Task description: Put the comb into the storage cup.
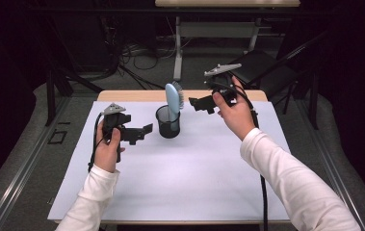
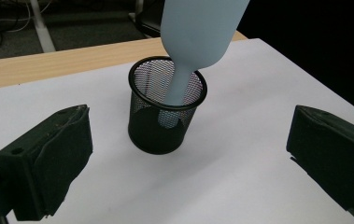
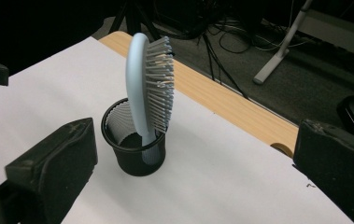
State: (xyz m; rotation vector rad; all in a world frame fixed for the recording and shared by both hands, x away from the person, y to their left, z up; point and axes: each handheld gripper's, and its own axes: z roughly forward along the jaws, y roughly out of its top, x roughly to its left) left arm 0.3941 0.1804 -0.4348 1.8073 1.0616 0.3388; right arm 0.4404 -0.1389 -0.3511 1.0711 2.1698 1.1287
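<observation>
Two claws hang over the desk (image 1: pixel 122 192), one on each side of a black mesh cup (image 1: pixel 168 122) that stands upright on the white sheet toward the far edge. At the left in the high view, your left hand (image 1: pixel 107 149) holds the left claw (image 1: pixel 140 133) low over the sheet, pointed to the right at the cup and just short of it; in the left gripper view its jaws stand wide apart with nothing between them, and the cup (image 2: pixel 166 111) sits clear of both, centred in the gap ahead. In the cup stands a pale blue hairbrush (image 1: pixel 173 98), handle down inside the mesh and head up above the rim, leaning against the cup's far side; the left gripper view shows its smooth back (image 2: pixel 198 28), and the right gripper view shows the bristles (image 3: pixel 158 84) on the side facing the desk's wooden far edge. To the right of the cup, your right hand (image 1: pixel 234 113) holds the right claw (image 1: pixel 200 104) higher, level with the brush head and near it without touching. Its jaws are also spread wide and empty in the right gripper view, with the cup (image 3: pixel 135 140) and brush (image 3: pixel 139 93) framed between them, apart from both.
</observation>
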